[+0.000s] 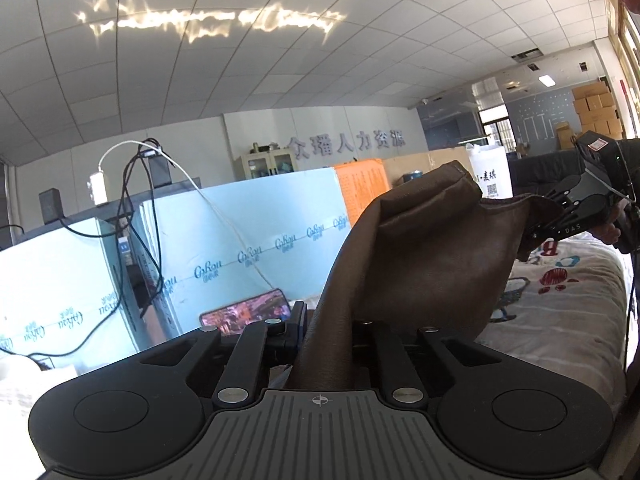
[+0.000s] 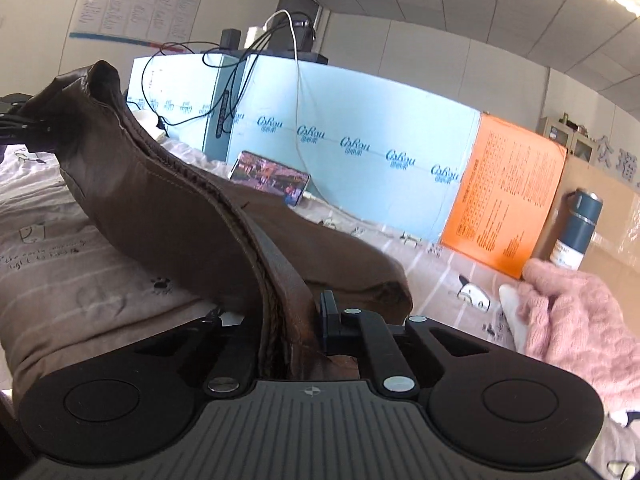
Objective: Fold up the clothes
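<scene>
Left gripper (image 1: 326, 344) was seen clamped on a strap-like band of the brown garment (image 1: 424, 248), fingers drawn almost together with only the cloth's thickness between them. Right gripper (image 2: 296, 320) was likewise closed on a stitched, piped edge of the same garment, fabric bunched between the fingers. From the left wrist view the right gripper was also seen pinching a far corner. Garment was held stretched between the two grippers and raised off the patterned bedsheet (image 1: 560, 320), with its lower part draped back onto the sheet; no neat fold was visible. Judged as mid-manipulation: this pose would fit either spreading the piece out for a fold or carrying one edge over to make a fold, and the pictures did not settle which. No finished stack was seen. Material looked smooth, leather-like or coated, matte brown, fairly stiff: it held broad curved creases rather than fine wrinkles, with a thick seamed hem. Sheet was soft, striped, printed with cartoon figures. Beyond the garment a phone (image 2: 272, 178) with a lit screen was propped against a pale blue panel (image 2: 360, 132). Right of the garment a pink fluffy item (image 2: 576, 312) lay, with a teal flask (image 2: 578, 232) behind it.
</scene>
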Motion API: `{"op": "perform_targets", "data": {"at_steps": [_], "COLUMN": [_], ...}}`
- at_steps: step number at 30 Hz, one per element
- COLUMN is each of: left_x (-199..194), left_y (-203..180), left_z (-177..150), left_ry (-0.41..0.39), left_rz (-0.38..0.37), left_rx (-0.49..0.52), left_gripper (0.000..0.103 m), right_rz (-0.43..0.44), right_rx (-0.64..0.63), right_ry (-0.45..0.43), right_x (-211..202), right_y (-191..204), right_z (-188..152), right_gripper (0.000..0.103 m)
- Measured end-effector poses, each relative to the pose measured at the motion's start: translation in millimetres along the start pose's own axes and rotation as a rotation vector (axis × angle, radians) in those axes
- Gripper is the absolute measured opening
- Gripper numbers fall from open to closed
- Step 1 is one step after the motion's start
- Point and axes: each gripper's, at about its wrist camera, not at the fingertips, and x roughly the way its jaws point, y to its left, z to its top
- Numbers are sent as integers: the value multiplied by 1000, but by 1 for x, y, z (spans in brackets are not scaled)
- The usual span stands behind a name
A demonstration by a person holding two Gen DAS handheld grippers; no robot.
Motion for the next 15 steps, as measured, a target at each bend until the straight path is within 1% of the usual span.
{"op": "perform_targets", "data": {"at_steps": [2,5,8,10,15], "left_x": [15,49,87,113,168], "left_y": [14,40,67,86,116], "left_z": [5,9,5,-4,-37], "left_ry": [-17,20,92,157,322], "left_rz": [8,-16,-63,-110,-156], "left_rx": [5,-1,-40,-102,-231], "left_gripper": [11,11,11,11,13], "right_rz": [13,33,74,95,148], "right_rx": [-17,-40,-25,4,76], "right_ry": [-25,-59,-29,5,88], "right_x": [15,38,72,94,150], "right_y": [-11,-28,-48,-56,-78], "right_z": [13,32,43,42,38], "right_gripper": [6,6,6,6,6]}}
